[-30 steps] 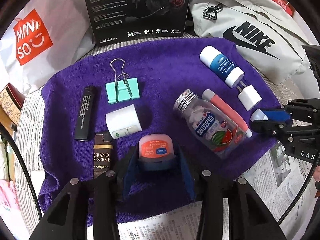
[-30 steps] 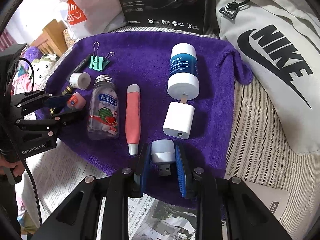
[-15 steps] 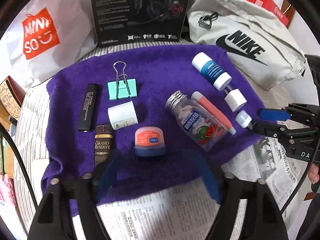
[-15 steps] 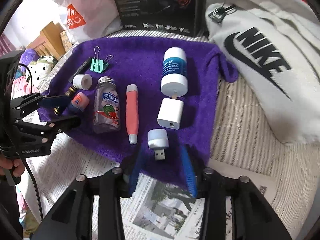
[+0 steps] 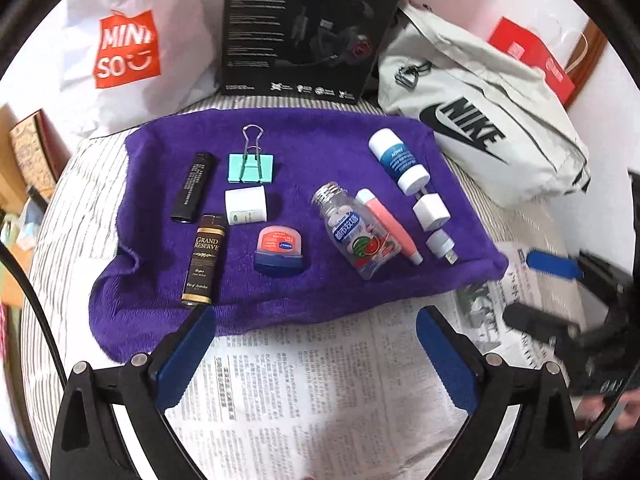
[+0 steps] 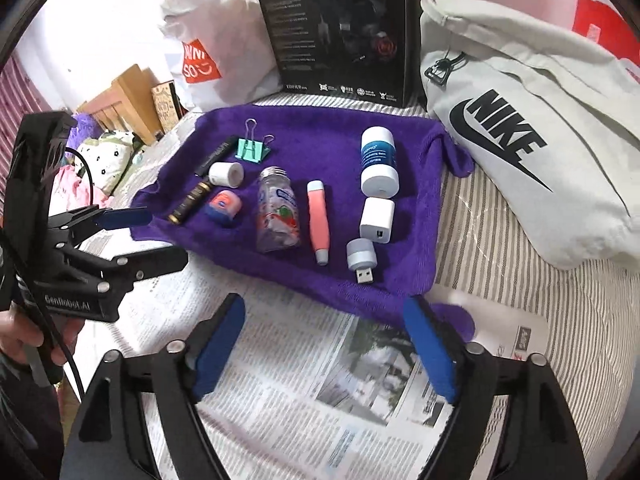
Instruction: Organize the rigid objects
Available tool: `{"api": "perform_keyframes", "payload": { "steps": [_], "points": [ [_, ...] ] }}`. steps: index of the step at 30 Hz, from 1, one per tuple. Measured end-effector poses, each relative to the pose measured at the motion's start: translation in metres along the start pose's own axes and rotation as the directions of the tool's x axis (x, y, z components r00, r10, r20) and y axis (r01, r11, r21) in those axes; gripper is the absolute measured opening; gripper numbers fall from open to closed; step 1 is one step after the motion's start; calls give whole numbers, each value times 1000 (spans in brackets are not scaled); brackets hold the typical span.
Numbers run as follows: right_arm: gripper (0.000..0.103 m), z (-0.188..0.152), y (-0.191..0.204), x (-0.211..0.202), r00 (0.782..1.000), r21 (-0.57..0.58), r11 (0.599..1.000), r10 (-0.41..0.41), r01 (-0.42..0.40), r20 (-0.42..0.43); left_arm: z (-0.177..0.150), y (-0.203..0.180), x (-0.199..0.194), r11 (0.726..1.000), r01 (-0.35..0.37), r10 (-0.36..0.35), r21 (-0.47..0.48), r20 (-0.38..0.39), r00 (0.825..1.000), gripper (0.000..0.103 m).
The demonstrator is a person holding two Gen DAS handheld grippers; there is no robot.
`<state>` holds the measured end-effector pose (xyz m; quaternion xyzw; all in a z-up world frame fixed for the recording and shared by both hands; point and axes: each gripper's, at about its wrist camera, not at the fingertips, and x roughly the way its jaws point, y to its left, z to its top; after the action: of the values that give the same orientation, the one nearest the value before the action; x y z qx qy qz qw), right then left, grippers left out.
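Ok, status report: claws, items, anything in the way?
Left claw, right claw opening, nothing between them. Balm jar and USB light lying on purple towel. Nothing obstructing.

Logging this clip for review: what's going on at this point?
A person holds a hand-held gripper in each hand over newspaper in front of a purple towel. Left hand-held gripper and right hand-held gripper are both opening, nothing between their jaws. The balm jar and USB plug lie on the towel with the other items.

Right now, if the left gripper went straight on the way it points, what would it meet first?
Probably the near edge of the purple towel, with the small balm jar just beyond; the left gripper is opening with nothing between its fingers. Depth is unclear.
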<state>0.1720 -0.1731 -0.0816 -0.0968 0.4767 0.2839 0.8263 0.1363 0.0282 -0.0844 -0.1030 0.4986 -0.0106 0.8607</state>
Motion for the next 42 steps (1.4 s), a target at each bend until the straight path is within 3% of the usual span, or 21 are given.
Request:
{"api": "perform_keyframes", "payload": {
  "steps": [12,18,27,32,42],
  "points": [
    [103,-26,21,-24,991,130,983,-133,129,24,-22,-12,-30,997,-60,58,56,31,998,101],
    [103,-44,38,-42,982,155,970,-190,185,16,-39,-7,-58,997,-62,58,52,65,996,101],
    [103,-67,57,-61,983,182,967,-183,177,20,-61,-11,-90,994,-92,88,52,84,993,101],
    [103,-71,58,-72,971,192,954,-238,229,27,-67,-11,-102,994,-100,96,37,97,991,101],
    [103,-79,59,-92,966,237,943,-254,235,52,-75,-10,-119,994,-109,104,31,123,987,101]
  ]
}}
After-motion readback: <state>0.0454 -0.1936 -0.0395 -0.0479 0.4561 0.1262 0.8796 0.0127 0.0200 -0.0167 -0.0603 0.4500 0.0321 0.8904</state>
